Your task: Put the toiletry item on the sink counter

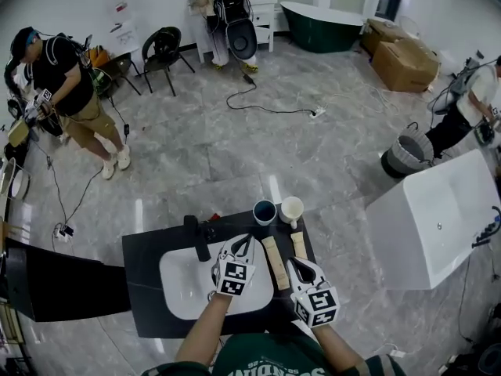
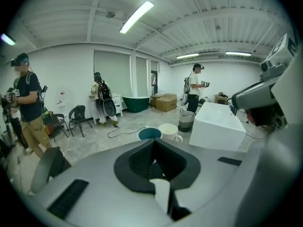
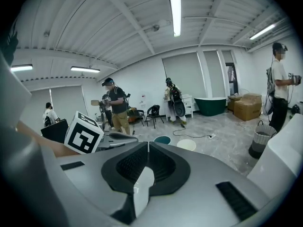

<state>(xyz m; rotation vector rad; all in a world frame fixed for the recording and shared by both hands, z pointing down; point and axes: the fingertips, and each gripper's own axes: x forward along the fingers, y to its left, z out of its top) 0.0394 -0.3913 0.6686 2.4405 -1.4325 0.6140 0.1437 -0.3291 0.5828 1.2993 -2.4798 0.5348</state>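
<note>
Two tan oblong toiletry items lie on the dark sink counter (image 1: 145,288): one (image 1: 274,263) beside the white basin (image 1: 184,284), the other (image 1: 299,245) just to its right. My left gripper (image 1: 244,240) hovers over the basin's right rim, its jaws shut with nothing between them (image 2: 152,143). My right gripper (image 1: 293,263) sits at the counter's right front, between the two tan items, its jaws also shut and empty (image 3: 147,145). A blue cup (image 1: 264,211) and a cream cup (image 1: 291,208) stand at the counter's far edge, ahead of both grippers.
A black faucet (image 1: 197,236) stands left of the basin. A large white block (image 1: 438,218) sits to the right of the counter. A dark panel (image 1: 63,280) lies to the left. People, chairs, a floor cable (image 1: 266,104) and a grey bin (image 1: 407,153) are farther off.
</note>
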